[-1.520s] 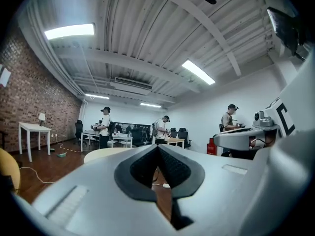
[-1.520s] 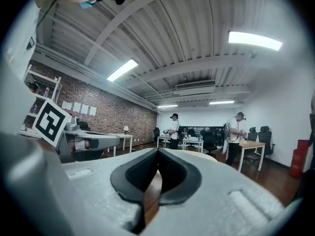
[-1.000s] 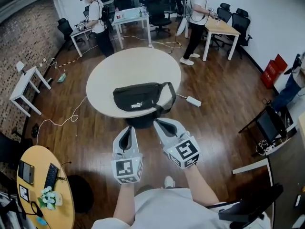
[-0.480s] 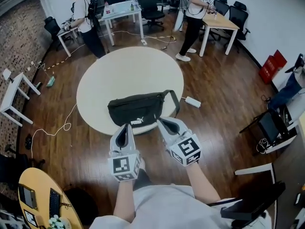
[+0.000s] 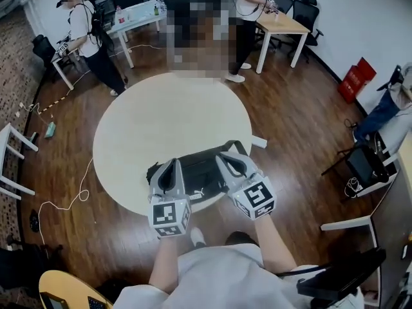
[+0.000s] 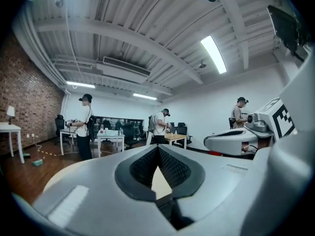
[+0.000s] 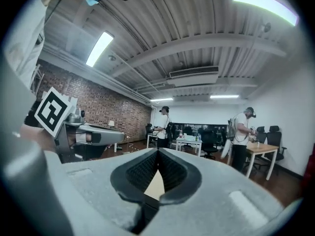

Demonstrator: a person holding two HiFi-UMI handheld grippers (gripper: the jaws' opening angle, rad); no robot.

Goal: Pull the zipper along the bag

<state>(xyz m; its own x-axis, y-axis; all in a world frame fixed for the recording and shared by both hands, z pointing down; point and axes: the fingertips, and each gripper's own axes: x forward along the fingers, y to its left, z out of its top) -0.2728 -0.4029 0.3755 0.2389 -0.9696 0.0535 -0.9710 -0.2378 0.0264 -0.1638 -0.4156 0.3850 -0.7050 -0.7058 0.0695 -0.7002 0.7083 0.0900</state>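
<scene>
Head view: a black bag [image 5: 205, 172] lies at the near edge of a round surface [image 5: 161, 121], lower centre of the frame, likely for easy reach. The left hand-held gripper [image 5: 170, 164] and right hand-held gripper [image 5: 225, 157] hover over it, both clenched and empty, seemingly poised to reach in. They cover much of the bag, and its zipper cannot be made out.

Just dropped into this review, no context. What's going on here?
A person stands at a round table with a two-jaw tool in each hand. A black bag lies at the table's near edge. The left tool and right tool are held level over the bag, both shut with nothing between their jaws, so nothing is gripped yet. Other people work at desks behind.
</scene>
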